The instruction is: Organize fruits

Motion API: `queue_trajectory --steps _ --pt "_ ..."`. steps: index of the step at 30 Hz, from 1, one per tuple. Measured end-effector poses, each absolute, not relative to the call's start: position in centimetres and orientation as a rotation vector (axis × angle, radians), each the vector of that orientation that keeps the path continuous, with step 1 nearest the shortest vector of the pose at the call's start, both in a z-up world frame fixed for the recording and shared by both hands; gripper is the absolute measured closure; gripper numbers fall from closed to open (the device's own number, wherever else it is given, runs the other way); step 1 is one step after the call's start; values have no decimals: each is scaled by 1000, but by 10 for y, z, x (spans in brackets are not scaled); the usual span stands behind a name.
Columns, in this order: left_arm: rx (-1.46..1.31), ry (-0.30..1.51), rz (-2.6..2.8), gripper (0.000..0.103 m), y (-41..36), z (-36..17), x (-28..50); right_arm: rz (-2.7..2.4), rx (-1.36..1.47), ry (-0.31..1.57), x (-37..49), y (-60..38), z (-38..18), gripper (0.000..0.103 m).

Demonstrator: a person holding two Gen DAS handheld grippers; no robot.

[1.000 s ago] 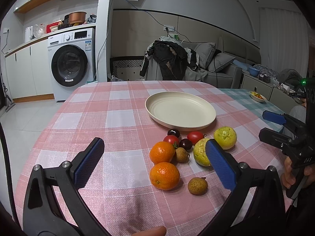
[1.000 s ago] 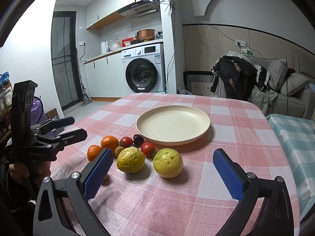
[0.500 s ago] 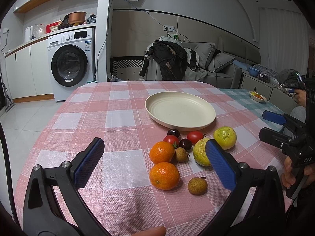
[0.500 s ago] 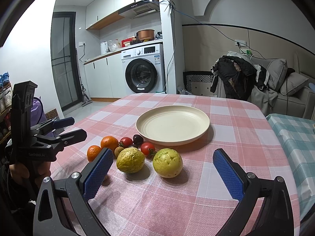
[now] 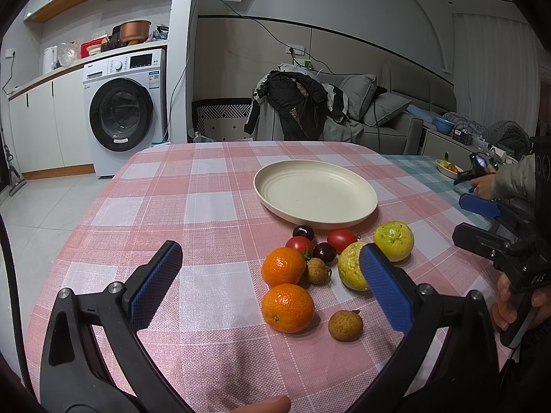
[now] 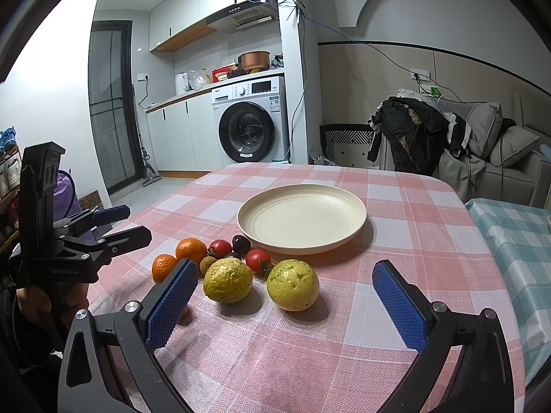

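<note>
Both left tongs (image 5: 268, 275) and right tongs (image 6: 286, 296) gape, released and empty. Fruit cluster at frame centre on the checked worktop (image 6: 396, 227), beside the bare plate (image 6: 302, 218). The round guava (image 6: 292, 284) probably handles firm yet rollable; grip across its equator.

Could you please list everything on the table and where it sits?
plate: one, cream, table centre, nothing on it
oranges: two, orange, left end of the fruit cluster
guavas: two, yellow-green, right end, near the plate
tomatoes: two, red, mid-cluster
cherries: two, dark, by the plate rim
lychees: two, brown, one apart at the front
tablecloth: one, pink check
left gripper: open, holding nothing
right gripper: open, holding nothing
</note>
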State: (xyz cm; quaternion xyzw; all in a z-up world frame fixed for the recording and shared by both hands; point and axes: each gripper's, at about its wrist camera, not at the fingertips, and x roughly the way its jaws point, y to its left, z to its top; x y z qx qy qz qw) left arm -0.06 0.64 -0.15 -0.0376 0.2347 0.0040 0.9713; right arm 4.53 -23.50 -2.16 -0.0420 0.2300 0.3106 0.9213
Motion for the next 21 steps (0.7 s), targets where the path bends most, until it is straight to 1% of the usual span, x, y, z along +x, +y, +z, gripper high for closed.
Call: queue_trajectory --steps 21 --pt "-78 475 8 0 6 -1 0 607 -91 474 45 -238 -20 0"
